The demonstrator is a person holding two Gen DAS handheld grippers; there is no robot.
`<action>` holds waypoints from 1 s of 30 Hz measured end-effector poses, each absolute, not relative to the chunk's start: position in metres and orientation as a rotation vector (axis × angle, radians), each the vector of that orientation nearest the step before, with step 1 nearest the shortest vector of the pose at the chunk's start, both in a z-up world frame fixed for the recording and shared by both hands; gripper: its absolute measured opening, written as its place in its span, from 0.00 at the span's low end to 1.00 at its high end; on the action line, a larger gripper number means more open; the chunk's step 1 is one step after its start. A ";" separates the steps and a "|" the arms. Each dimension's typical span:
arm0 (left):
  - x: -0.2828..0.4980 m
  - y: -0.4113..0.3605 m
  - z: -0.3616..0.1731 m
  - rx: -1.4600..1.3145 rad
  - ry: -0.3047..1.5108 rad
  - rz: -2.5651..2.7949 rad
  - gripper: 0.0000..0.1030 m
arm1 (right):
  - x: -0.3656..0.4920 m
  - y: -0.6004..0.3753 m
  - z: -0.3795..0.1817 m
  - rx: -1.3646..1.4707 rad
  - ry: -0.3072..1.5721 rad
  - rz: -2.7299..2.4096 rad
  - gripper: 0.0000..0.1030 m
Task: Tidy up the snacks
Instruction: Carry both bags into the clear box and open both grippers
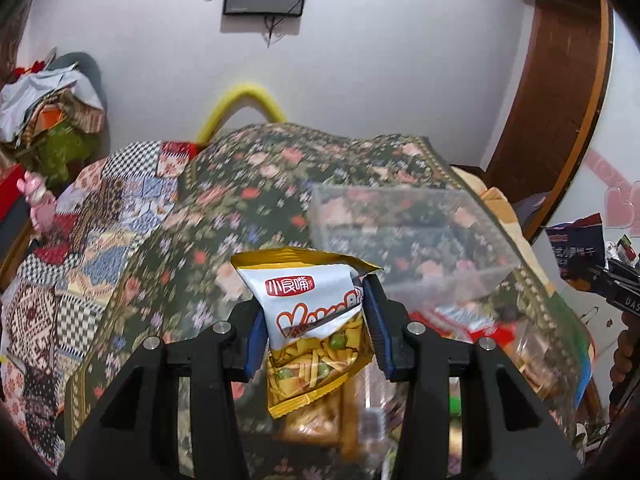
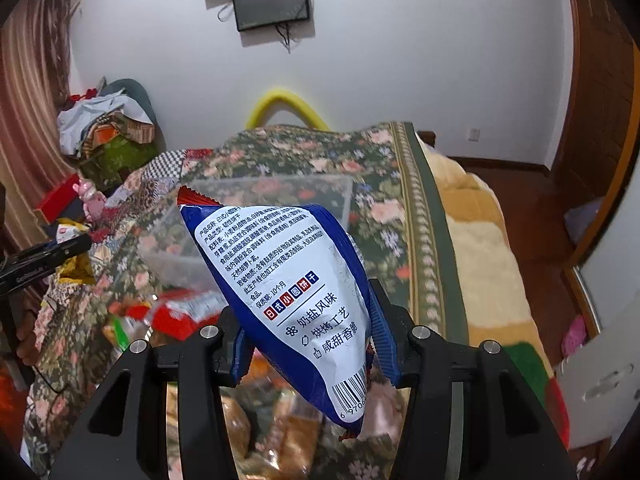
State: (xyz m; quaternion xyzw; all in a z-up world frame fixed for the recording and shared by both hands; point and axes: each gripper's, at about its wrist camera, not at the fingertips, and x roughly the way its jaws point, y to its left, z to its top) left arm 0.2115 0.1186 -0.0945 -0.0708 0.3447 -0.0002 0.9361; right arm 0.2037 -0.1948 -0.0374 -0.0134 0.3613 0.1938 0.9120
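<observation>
I see a bed under a dark green floral bedspread (image 2: 400,184); directly on it, a clear plastic rectangular bin (image 1: 400,232) and a blurred pile of packaged snacks (image 2: 184,312).

Yellow-white snack packet (image 1: 310,332) and blue biscuit packet (image 2: 296,300) — both aloft, tilted

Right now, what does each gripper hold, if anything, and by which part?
The left gripper grips a yellow-and-white snack packet across its middle. The right gripper grips a blue-and-white biscuit packet across its lower half.
</observation>
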 end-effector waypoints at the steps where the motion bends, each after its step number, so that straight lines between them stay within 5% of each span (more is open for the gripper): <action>1: 0.216 0.115 -0.092 -0.141 0.701 -0.006 0.43 | 0.205 -0.194 -0.037 -0.026 0.739 0.404 0.45; 30: 0.358 0.062 -0.143 -0.079 0.871 -0.098 0.43 | 0.308 -0.127 -0.090 -0.070 0.918 0.469 0.45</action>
